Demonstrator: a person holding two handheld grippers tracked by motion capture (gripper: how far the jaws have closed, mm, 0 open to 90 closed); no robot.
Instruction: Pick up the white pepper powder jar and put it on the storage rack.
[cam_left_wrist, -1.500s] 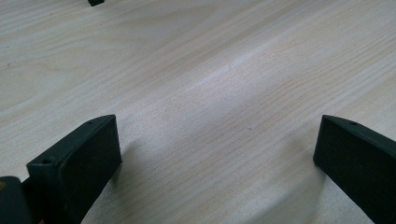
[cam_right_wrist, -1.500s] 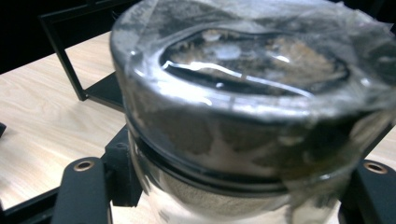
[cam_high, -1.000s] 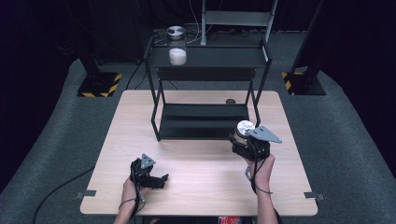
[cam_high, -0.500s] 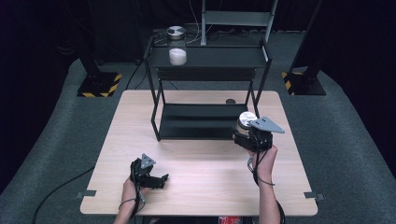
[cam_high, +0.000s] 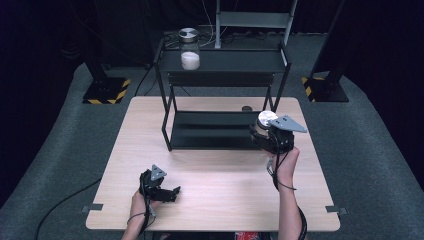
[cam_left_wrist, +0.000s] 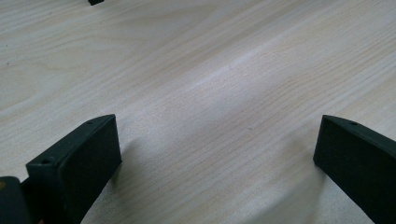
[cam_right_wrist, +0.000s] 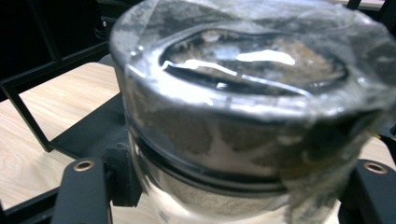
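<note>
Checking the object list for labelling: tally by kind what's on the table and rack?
Jars: 2, one on the rack's top shelf, one in the right gripper
Black rack: 1
Small dark round thing on the table: 1
Total: 4

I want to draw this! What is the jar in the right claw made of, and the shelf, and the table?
The jar looks like clear glass or plastic: you can see powder through its shiny wall. Its lid seems metal, silvery with bright glints. The shelf looks like black painted metal, with thin straight bars and a matte finish. The table looks like pale wood or wood-look laminate, with fine grain lines.
</note>
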